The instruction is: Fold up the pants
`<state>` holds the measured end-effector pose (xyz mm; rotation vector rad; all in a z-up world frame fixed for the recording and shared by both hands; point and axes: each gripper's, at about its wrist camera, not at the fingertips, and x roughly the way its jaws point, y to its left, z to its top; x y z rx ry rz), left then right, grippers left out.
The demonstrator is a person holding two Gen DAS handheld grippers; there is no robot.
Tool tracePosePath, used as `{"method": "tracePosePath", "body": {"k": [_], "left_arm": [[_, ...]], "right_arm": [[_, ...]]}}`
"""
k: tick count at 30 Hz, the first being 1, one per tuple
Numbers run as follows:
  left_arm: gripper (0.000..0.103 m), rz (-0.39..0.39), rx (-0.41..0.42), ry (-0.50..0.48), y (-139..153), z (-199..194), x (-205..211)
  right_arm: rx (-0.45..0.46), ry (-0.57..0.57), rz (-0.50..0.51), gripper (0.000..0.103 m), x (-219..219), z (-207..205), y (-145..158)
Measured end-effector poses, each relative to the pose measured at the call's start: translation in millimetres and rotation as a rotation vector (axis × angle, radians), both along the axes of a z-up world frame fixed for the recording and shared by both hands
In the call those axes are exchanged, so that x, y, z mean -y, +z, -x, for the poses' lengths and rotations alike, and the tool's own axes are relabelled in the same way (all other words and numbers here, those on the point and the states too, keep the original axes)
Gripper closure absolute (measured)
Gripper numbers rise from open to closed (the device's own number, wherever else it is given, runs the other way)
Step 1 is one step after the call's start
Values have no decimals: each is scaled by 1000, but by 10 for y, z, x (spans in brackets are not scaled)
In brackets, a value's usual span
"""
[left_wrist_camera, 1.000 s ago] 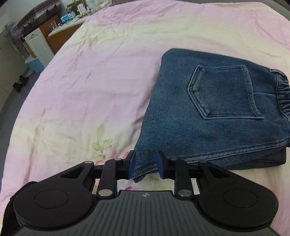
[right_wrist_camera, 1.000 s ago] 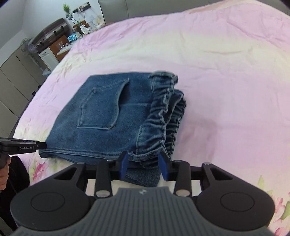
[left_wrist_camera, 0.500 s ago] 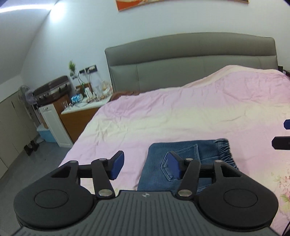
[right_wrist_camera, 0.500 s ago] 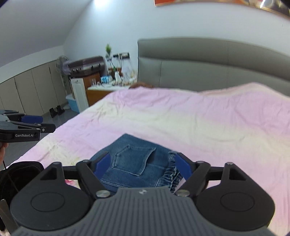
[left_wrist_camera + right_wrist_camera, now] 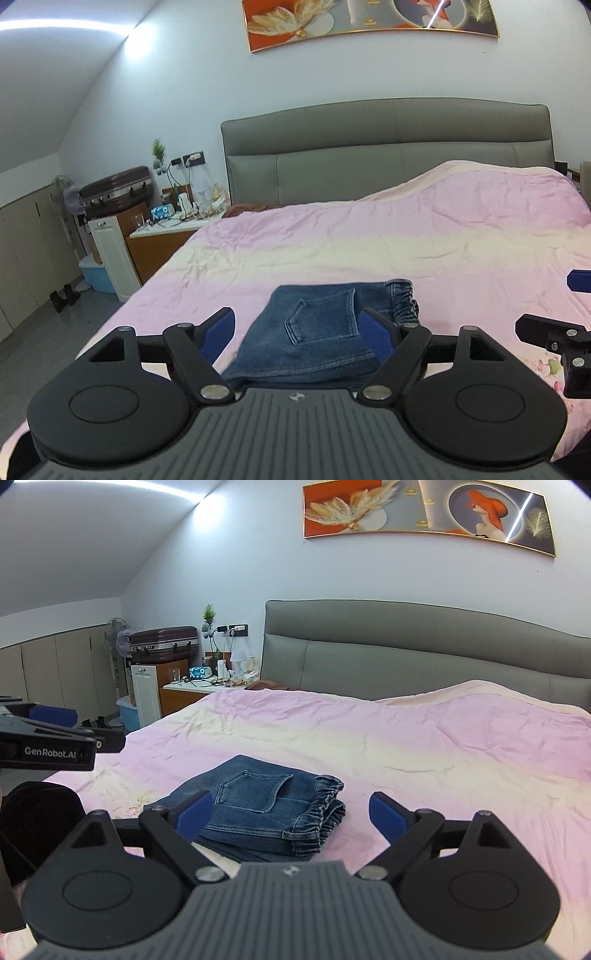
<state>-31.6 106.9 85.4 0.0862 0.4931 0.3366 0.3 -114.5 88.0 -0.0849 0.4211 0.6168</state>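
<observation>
The pants [image 5: 325, 328] are laid folded on the pink bed [image 5: 424, 251]. Both the left gripper [image 5: 299, 330] and right gripper [image 5: 291, 812] are held above them, jaws released and empty.

The left gripper [image 5: 298, 328] is held level above the bed's near edge, its blue-padded fingers [image 5: 218, 330] spread wide and holding nothing. The right gripper [image 5: 291, 814] (likewise raised) has its jaws parted wide, also free.
</observation>
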Motion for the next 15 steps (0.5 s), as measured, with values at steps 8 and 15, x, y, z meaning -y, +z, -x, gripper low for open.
{"method": "tracePosePath", "body": {"k": [8,15], "left_arm": [[13,72,-60,44,-427,160,101],[13,73,-127,67,-647,136,161]], "right_arm": [[24,-22,29,14,17,163,-344],[-53,-23,56,14,-24,49,-597]]}}
